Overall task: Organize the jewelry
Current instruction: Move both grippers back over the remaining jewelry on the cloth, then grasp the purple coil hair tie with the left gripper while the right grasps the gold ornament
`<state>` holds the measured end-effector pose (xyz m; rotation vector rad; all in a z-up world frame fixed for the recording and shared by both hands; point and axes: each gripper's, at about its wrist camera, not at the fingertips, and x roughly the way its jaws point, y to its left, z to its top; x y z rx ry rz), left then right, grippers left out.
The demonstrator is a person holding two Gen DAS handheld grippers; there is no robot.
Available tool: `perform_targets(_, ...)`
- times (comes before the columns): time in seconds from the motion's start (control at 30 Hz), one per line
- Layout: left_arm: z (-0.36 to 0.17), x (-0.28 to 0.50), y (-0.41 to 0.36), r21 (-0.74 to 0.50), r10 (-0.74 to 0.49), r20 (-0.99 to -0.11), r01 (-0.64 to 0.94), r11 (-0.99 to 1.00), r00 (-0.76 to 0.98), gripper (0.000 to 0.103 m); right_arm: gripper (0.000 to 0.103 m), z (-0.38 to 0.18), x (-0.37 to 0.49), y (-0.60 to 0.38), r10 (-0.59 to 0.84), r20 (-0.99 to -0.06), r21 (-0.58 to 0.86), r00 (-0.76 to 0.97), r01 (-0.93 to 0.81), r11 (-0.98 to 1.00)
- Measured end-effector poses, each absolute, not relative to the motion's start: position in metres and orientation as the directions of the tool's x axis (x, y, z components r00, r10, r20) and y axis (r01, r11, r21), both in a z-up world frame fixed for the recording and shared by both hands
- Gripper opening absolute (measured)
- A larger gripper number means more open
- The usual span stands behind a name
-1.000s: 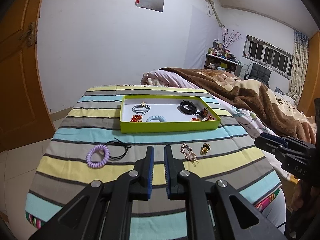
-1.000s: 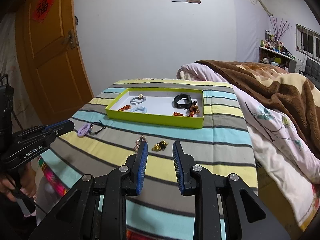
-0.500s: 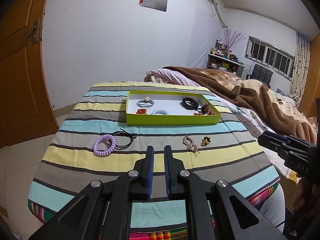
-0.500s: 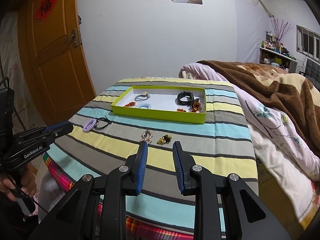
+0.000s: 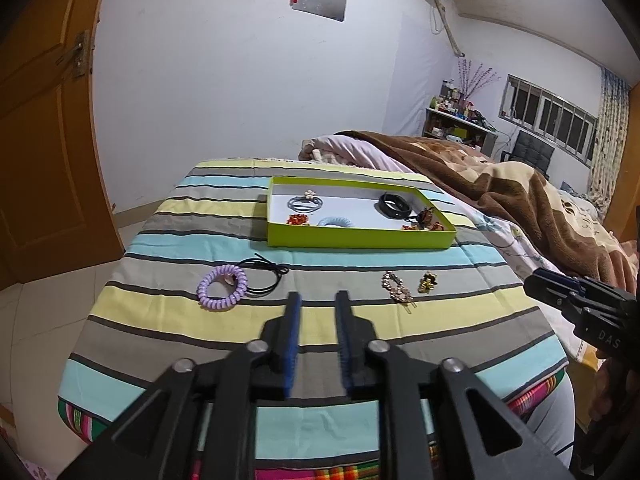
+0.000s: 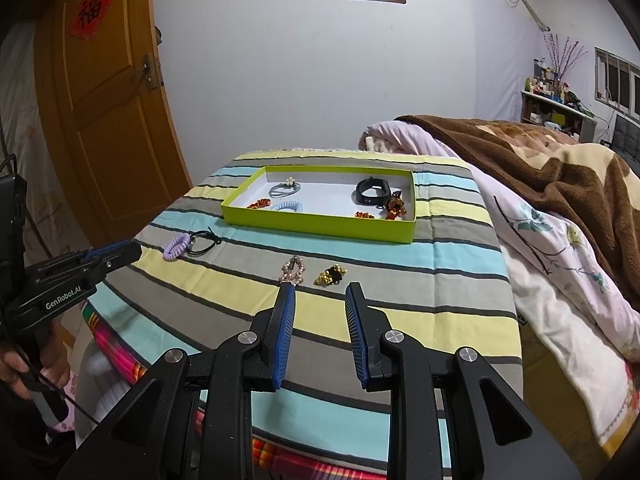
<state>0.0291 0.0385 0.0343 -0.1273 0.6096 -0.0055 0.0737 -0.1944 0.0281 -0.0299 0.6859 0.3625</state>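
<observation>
Left wrist view: left gripper (image 5: pixel 317 304) at lower centre, jaws opening, nothing between them. Purple coil hair tie (image 5: pixel 222 288) lay above and left of the fingertips, touching a black cord loop (image 5: pixel 265 280); beaded clip (image 5: pixel 397 290) and gold charm (image 5: pixel 427 282) lay upper right, the clip's long axis running toward the viewer. Green tray (image 5: pixel 360 237) stood beyond, at centre. Right wrist view: right gripper (image 6: pixel 320 294) at lower centre, fingers apart, empty; clip (image 6: pixel 294 270) just above its left fingertip, charm (image 6: pixel 330 275) beside it. Judged nearer: left to the hair tie, right to the clip.
</observation>
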Motion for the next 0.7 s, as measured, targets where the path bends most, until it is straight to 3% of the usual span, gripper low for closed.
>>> perform_targets(0.7,0.012,0.055,0.087,-0.129,0.052,-0.616,-0.165,0.978,0.786,0.022,0.027,0.005,0.107,-0.182,0.321,-0.667,0.112,0.672,-0.336,0.935)
